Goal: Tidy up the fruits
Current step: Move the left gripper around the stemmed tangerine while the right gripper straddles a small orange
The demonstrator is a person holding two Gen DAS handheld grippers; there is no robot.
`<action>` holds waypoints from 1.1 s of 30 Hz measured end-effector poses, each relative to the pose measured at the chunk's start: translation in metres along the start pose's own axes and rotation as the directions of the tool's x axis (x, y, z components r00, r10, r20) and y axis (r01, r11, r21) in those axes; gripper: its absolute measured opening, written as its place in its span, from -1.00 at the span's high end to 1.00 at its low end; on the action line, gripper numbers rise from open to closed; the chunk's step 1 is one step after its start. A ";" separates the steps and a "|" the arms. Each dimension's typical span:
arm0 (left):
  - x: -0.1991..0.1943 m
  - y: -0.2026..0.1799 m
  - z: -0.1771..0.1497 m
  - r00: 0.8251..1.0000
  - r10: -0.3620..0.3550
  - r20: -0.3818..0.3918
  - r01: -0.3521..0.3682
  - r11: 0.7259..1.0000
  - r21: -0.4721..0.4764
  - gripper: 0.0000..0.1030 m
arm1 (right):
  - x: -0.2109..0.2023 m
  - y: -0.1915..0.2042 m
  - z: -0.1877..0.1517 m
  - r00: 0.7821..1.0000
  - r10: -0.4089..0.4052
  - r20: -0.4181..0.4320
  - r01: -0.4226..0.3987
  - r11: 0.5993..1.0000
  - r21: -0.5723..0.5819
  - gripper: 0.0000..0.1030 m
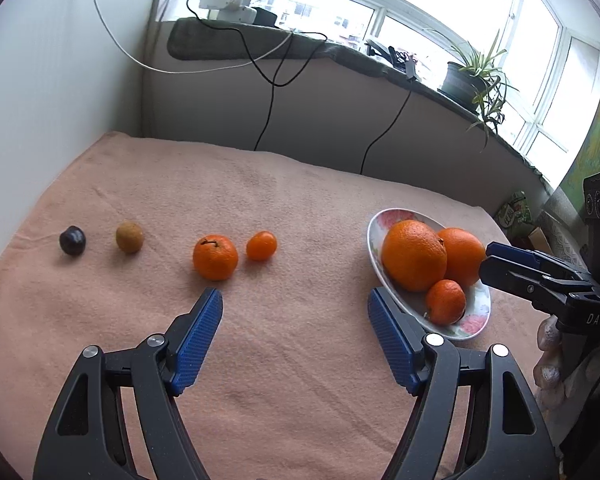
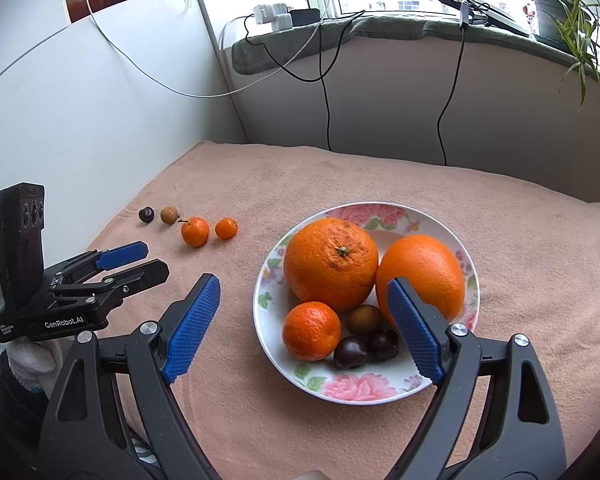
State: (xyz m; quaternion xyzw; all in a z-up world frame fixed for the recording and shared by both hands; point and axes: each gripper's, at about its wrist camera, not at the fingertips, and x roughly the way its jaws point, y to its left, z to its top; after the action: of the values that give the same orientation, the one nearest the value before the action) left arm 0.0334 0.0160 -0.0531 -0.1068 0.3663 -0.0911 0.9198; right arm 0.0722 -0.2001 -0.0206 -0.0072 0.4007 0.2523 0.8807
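**A:** Where do things stand?

**B:** Both my claws are wide open and empty. My right claw (image 2: 304, 312) hangs over the plate (image 2: 356, 394), which holds two big oranges (image 2: 330, 262), a mandarin (image 2: 311, 330), a brownish fruit (image 2: 365, 319) and two dark ones (image 2: 350, 352). My left claw (image 1: 295, 318) hovers over the pink cloth (image 1: 260, 380), just short of the row: dark fruit (image 1: 72, 240), brown fruit (image 1: 129, 236), tangerine (image 1: 215, 257), small orange (image 1: 261, 245).

**A:** What worries you?

**B:** The plate is crowded. If I go for the small fruits, my right pads could nudge a big orange and roll it over the rim. The dark ones are small and round; a wide, off-centre pinch might squirt one out.

**A:** And the left?

**B:** The row fruits sit near each other. Coming down on the tangerine, I could knock its small neighbour rolling across the soft cloth. My claws are also near each other by the plate, so they might clash.
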 end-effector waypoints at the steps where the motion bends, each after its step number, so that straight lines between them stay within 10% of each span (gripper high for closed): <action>1: -0.001 0.005 0.000 1.000 0.009 0.003 -0.009 1.000 -0.006 -0.46 | 0.003 0.004 0.002 1.000 0.004 -0.003 -0.004 1.000 -0.008 -0.71; 19: 0.017 0.044 0.012 0.999 0.032 -0.023 -0.032 0.999 -0.023 -0.39 | 0.066 0.080 0.041 0.994 -0.001 -0.109 -0.039 0.932 -0.360 -0.69; 26: 0.032 0.046 0.014 0.998 0.025 -0.057 -0.025 1.000 0.000 -0.17 | 0.105 0.094 0.048 0.973 -0.023 -0.230 -0.082 0.897 -0.435 -0.17; 33: 0.047 0.052 0.018 0.996 0.023 -0.089 -0.023 1.000 0.001 -0.01 | 0.134 0.099 0.055 0.951 -0.041 -0.306 -0.107 0.886 -0.452 -0.06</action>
State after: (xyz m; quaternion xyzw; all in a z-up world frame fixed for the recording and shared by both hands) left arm 0.0842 0.0566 -0.0846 -0.0985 0.4082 -0.0850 0.9036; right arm 0.1406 -0.0430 -0.0597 -0.2494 0.4609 0.3514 0.7758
